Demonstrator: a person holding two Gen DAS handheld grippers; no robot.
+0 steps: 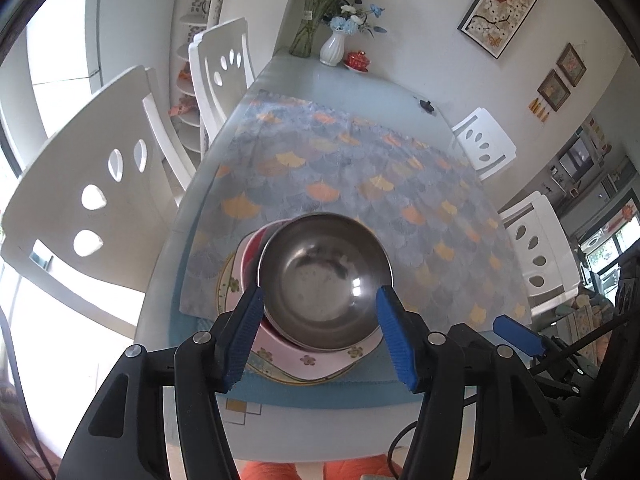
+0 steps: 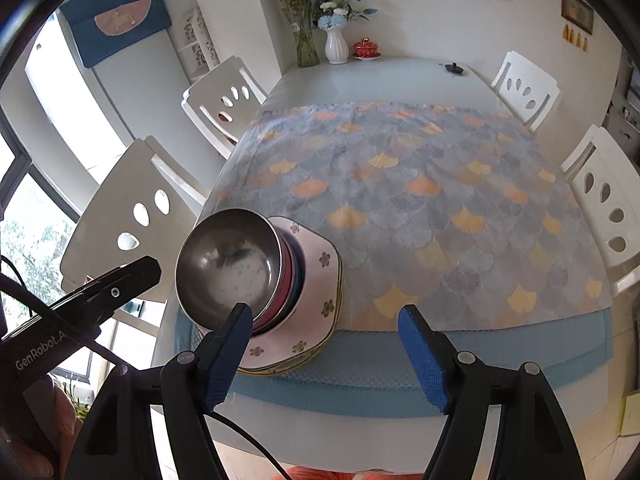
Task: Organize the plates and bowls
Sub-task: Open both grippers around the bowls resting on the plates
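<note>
a glass-topped table (image 2: 360,80) fills the view, a grey cloth (image 2: 420,208) with orange and yellow leaves laid over it, white chairs (image 2: 132,216) around, a white vase (image 2: 335,46) of flowers at the far wall. near the front edge a steel bowl (image 1: 324,276) tops a stack on flowered plates (image 2: 316,280). left gripper (image 1: 320,312) gapes, straddling the bowl without touching; right gripper (image 2: 326,328) is spread wide, empty, beside the stack.

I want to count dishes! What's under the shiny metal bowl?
Under the metal bowl sit coloured bowls, then a flowered pink plate. Their insides are covered.
</note>
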